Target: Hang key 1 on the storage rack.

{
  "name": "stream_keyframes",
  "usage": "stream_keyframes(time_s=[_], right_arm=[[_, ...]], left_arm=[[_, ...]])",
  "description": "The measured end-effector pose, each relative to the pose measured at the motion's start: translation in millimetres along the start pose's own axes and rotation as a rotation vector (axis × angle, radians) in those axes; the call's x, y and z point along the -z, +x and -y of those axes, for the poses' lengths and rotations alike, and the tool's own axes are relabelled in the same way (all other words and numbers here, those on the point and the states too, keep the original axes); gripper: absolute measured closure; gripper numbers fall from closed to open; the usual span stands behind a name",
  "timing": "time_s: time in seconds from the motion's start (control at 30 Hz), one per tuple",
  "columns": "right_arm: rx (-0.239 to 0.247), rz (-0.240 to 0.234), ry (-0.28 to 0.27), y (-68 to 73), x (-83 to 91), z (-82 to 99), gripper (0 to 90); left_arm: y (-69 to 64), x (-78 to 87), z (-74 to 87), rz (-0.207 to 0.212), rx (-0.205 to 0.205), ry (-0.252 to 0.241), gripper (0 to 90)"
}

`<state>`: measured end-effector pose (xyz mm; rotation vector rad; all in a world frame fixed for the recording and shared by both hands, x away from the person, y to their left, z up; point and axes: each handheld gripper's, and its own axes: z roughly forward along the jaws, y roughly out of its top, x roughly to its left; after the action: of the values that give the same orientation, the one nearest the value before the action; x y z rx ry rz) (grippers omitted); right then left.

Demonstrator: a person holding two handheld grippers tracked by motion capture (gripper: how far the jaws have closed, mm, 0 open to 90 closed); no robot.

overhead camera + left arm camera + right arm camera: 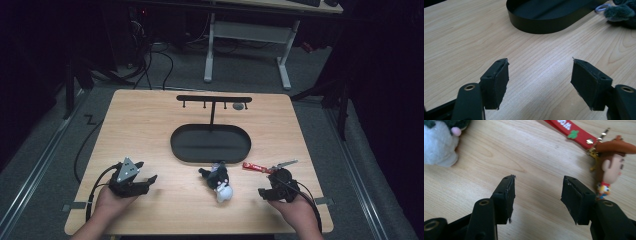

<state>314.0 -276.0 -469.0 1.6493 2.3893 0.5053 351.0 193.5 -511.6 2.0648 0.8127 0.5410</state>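
A black-and-white plush toy lies on the wooden table near its front edge, between the two hands; its white part shows at the top left of the right gripper view. A cowboy figure keychain on a red strap lies right of the plush, beside my right gripper. That gripper is open over bare wood. My left gripper rests at the front left, open and empty. A black oval tray with a hook stand sits mid-table.
The tray's wall lies ahead of the left gripper, with the plush's dark fur to its right. A desk frame and cables stand on the floor beyond the table. Bare wood stretches along the table's left side.
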Motion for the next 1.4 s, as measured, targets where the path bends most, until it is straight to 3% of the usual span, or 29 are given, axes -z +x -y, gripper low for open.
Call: stream_keyframes(time_s=[0.17, 0.33, 0.57, 0.8, 0.87, 1.03, 1.13, 1.2, 1.4], right_arm=[[-0.03, 0.028, 0.011, -13.0, 8.7, 1.8, 44.7], [-0.054, 0.07, 0.018, -26.2, 19.1, 2.9, 44.7], [-0.083, 0.096, 0.029, -39.8, 18.3, 4.3, 44.7], [-0.094, 0.078, 0.046, -54.0, 9.4, -5.7, 46.0], [-0.094, 0.072, 0.057, -58.5, -0.5, -13.8, 46.2], [-0.093, 0.084, 0.088, -63.0, -12.6, -22.8, 47.5], [-0.092, 0.111, 0.101, -63.7, -17.7, -25.1, 51.4], [-0.101, 0.108, 0.104, -64.9, -21.5, -27.0, 58.7], [-0.105, 0.11, 0.132, -66.6, -24.6, -29.5, 62.5]], left_arm=[[2.5, 2.6, 2.3, 0.0, 0.021, -0.005, 30.5], [4.0, 3.7, 1.4, -0.007, 0.012, -0.009, 30.5], [1.6, 3.6, 1.3, -0.002, 0.012, -0.007, 30.5], [2.8, 2.2, -1.2, -0.004, 0.014, -0.016, 30.4], [3.4, 2.7, -0.1, -0.003, 0.029, -0.018, 30.4], [3.1, 5.6, 1.7, -0.007, 0.021, -0.015, 30.4], [3.7, 7.3, 3.4, -0.01, 0.025, -0.016, 30.4], [4.7, 9.4, 4.9, -0.01, 0.032, -0.015, 30.5], [5.6, 9.4, 4.2, -0.008, 0.03, -0.021, 30.5]])
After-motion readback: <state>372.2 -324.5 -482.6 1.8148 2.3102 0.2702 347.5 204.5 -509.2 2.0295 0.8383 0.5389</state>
